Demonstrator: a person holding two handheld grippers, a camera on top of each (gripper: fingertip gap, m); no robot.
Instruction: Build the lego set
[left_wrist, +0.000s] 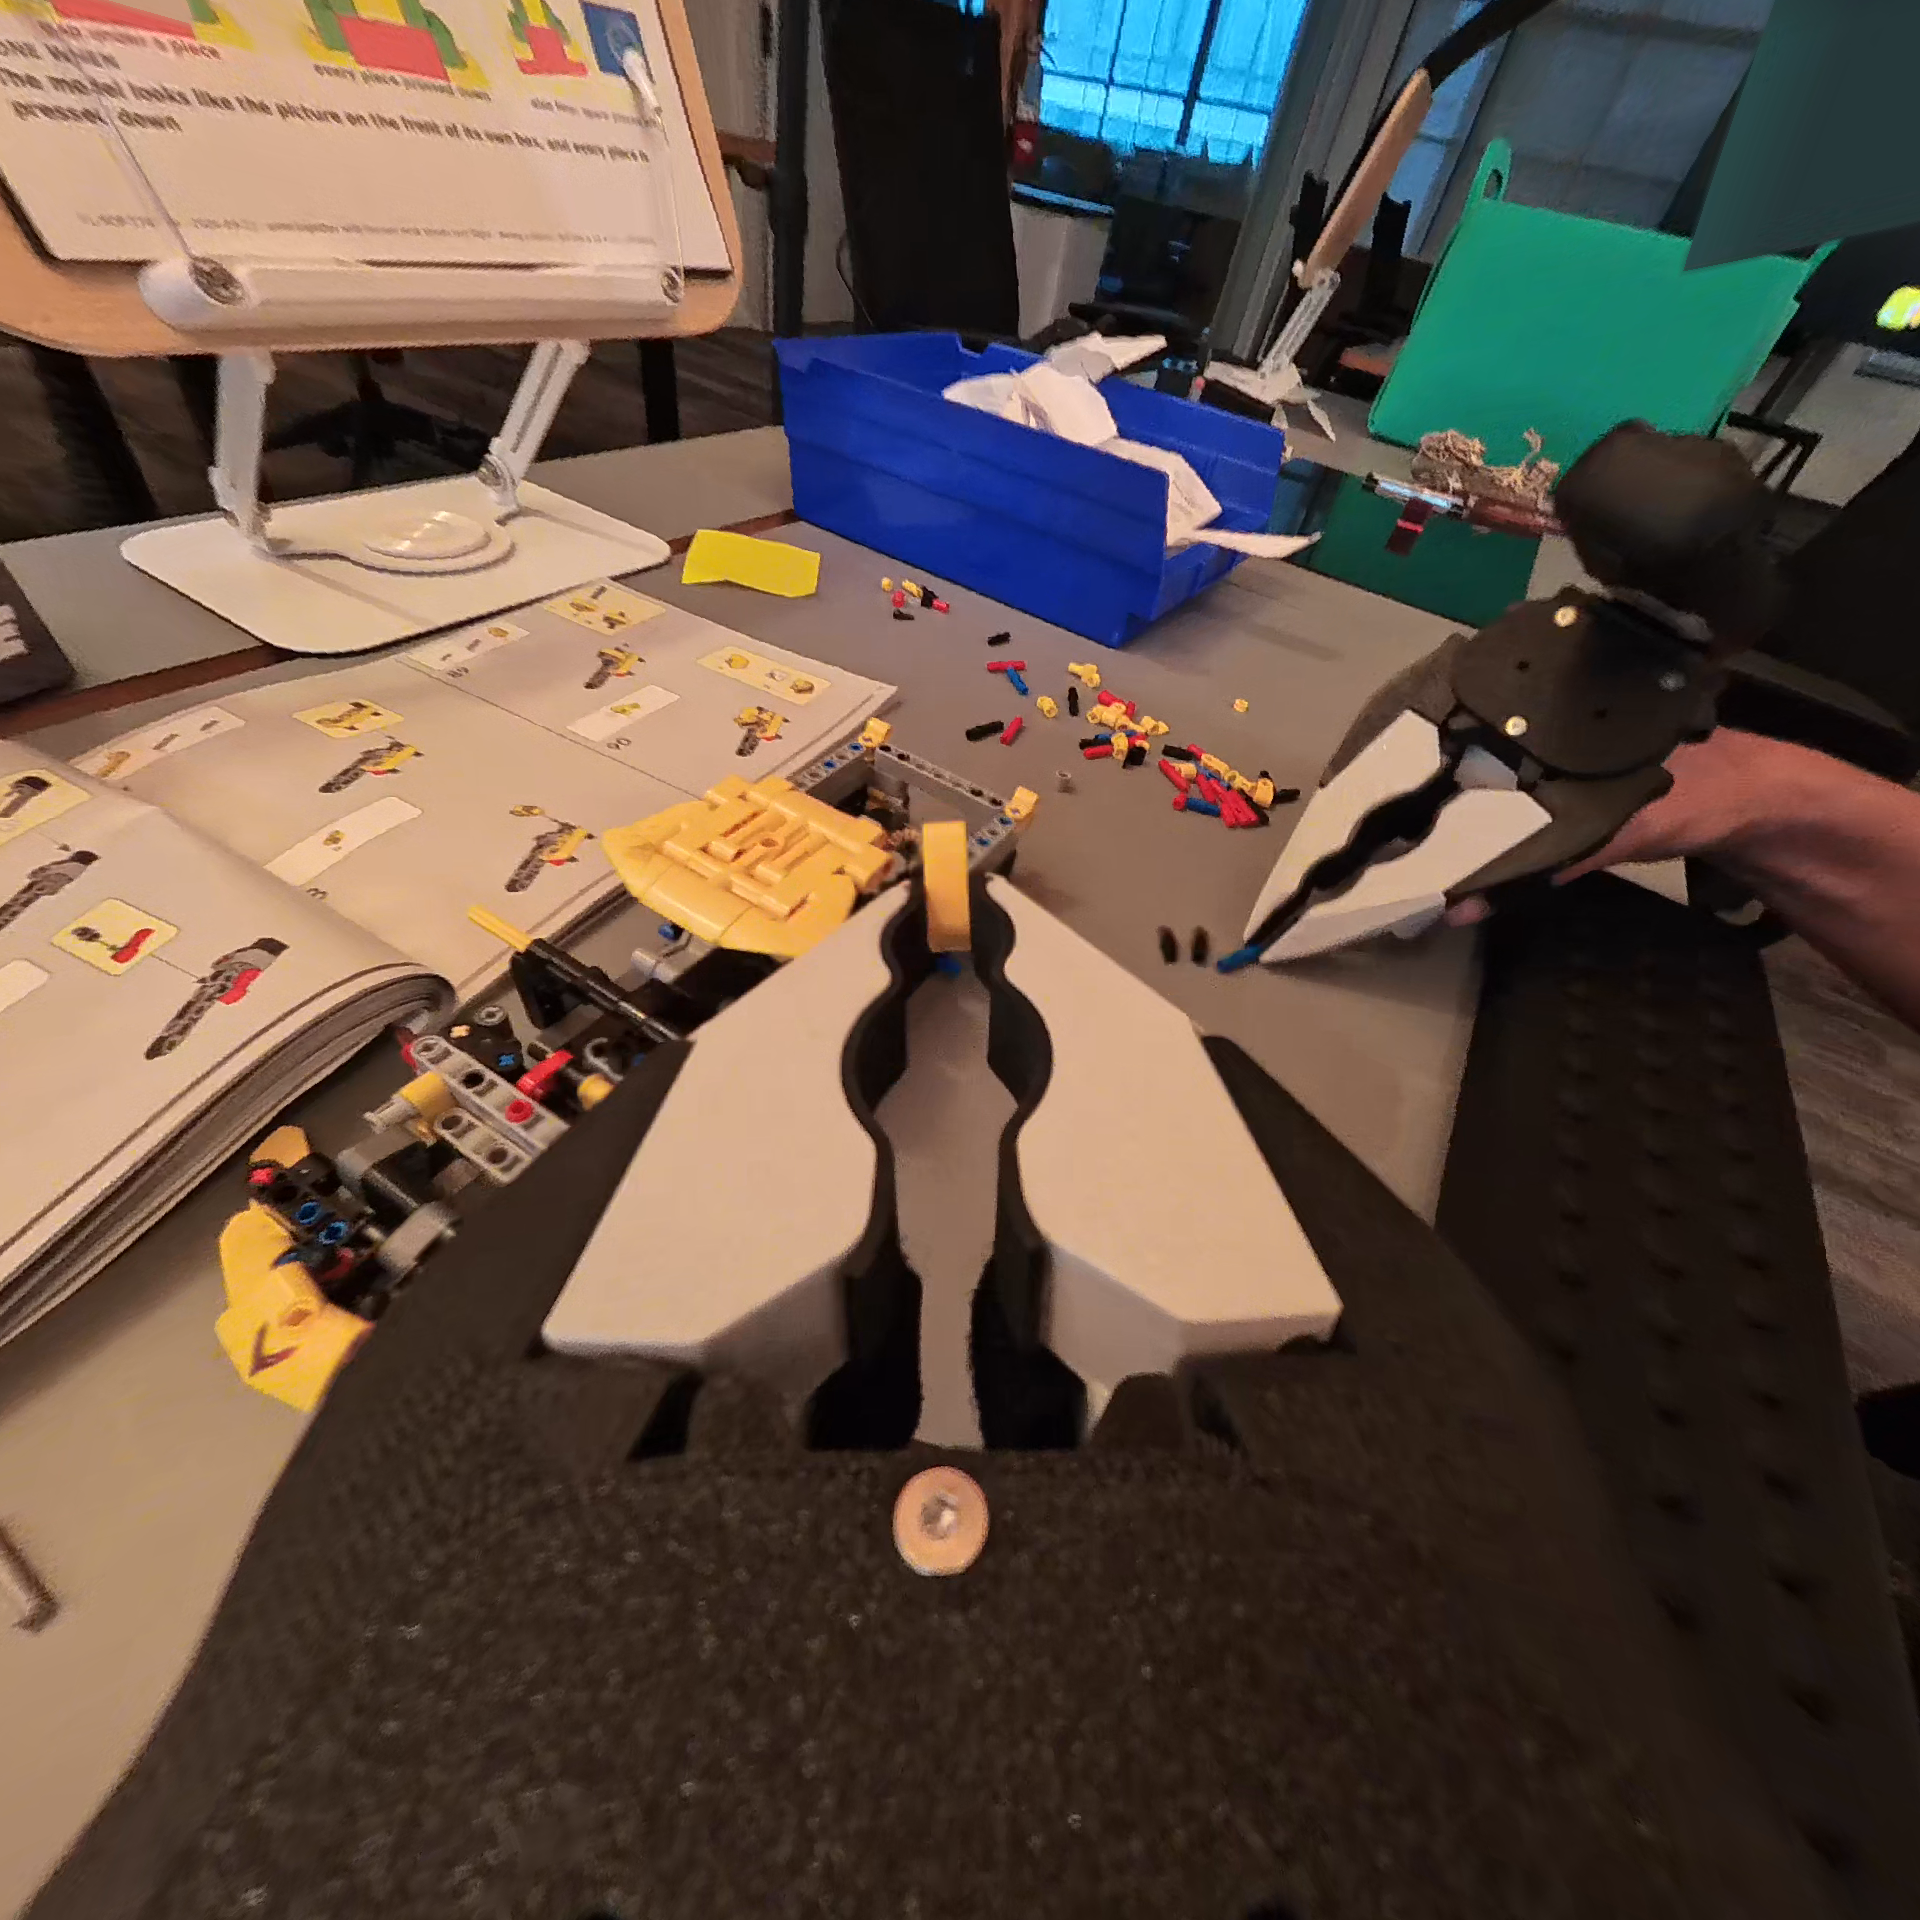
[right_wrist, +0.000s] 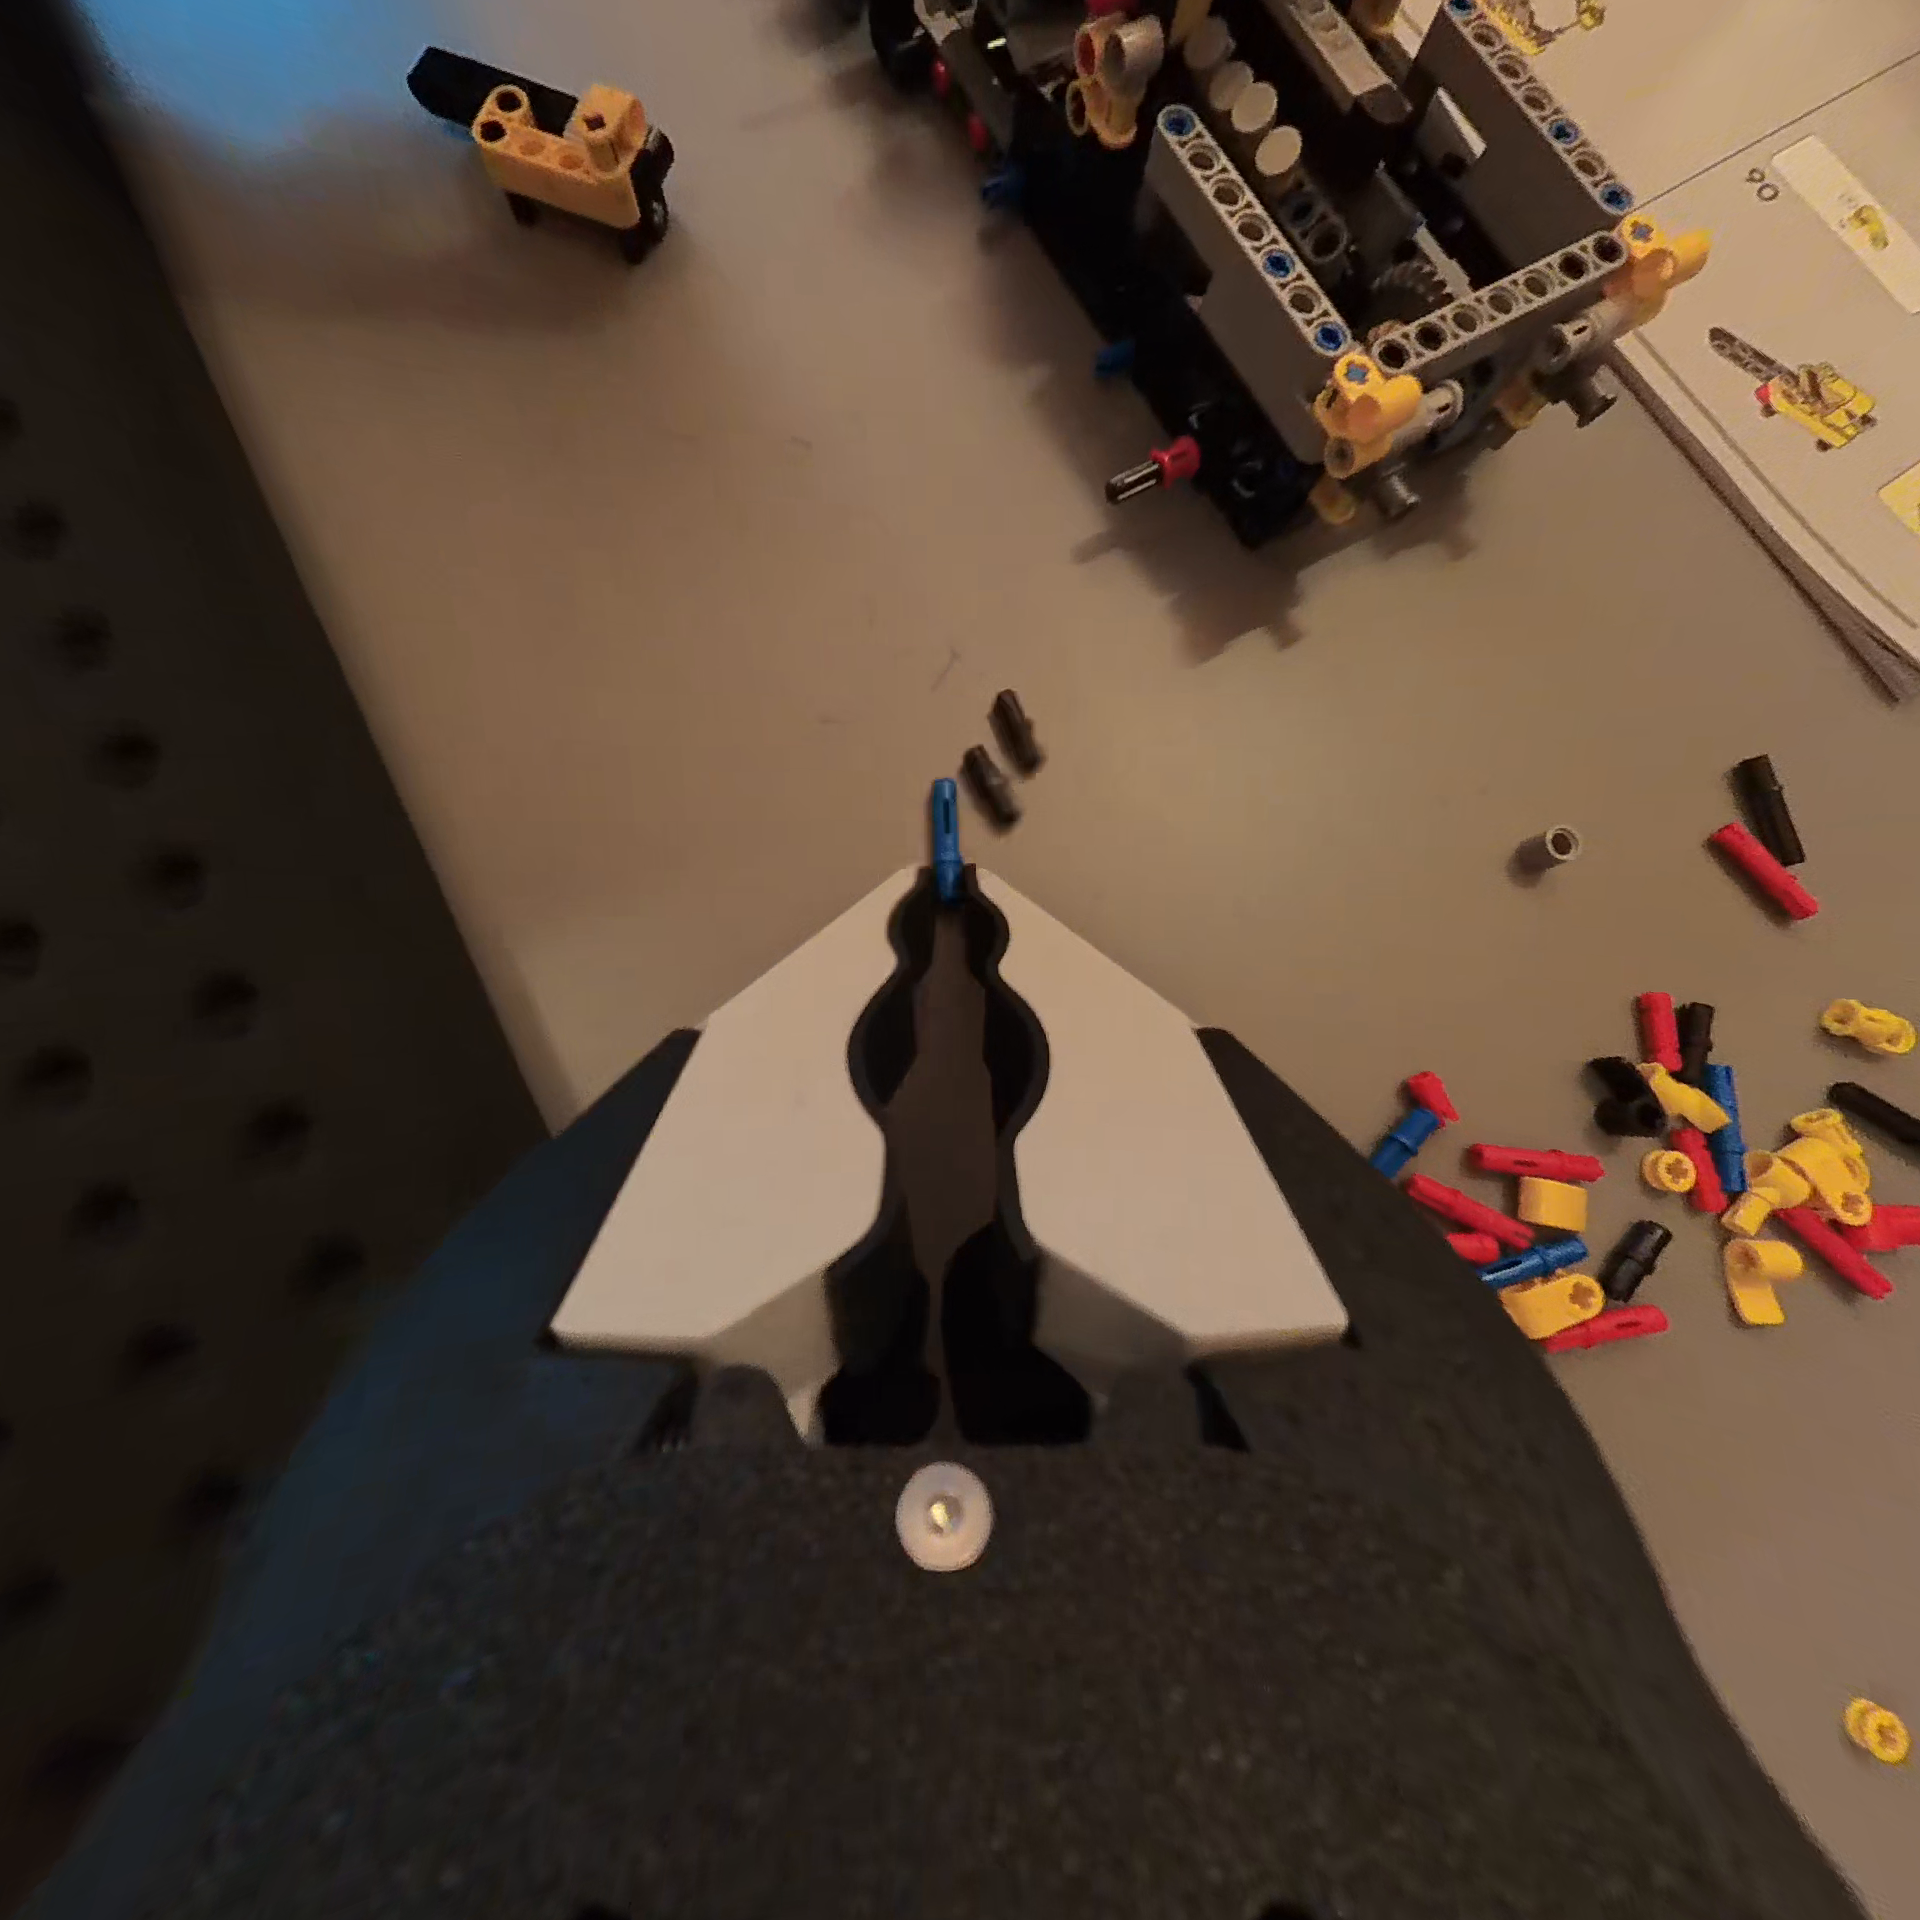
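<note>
The half-built yellow, grey and black Lego model (left_wrist: 748, 862) lies on the grey table, partly over the open instruction booklet (left_wrist: 312, 831); its grey frame end shows in the right wrist view (right_wrist: 1382, 270). My left gripper (left_wrist: 948, 894) is shut on a yellow piece (left_wrist: 945, 883) at the model's right edge. My right gripper (right_wrist: 945, 883) is shut on a blue pin (right_wrist: 944, 831), tip down near the table; it also shows in the left wrist view (left_wrist: 1262, 940). Two black pins (right_wrist: 1003, 764) lie just past the blue pin.
A pile of loose red, blue, yellow and black pins (right_wrist: 1714, 1195) lies to the right. A small yellow-and-black subassembly (right_wrist: 566, 151) sits far left. A blue bin (left_wrist: 1018, 468), a book stand (left_wrist: 343, 312) and a black perforated mat (left_wrist: 1621, 1247) border the work area. The small yellow-and-black subassembly (right_wrist: 566, 151) lies some 10 centimetres from my left tips, 15 centimetres from my right tips.
</note>
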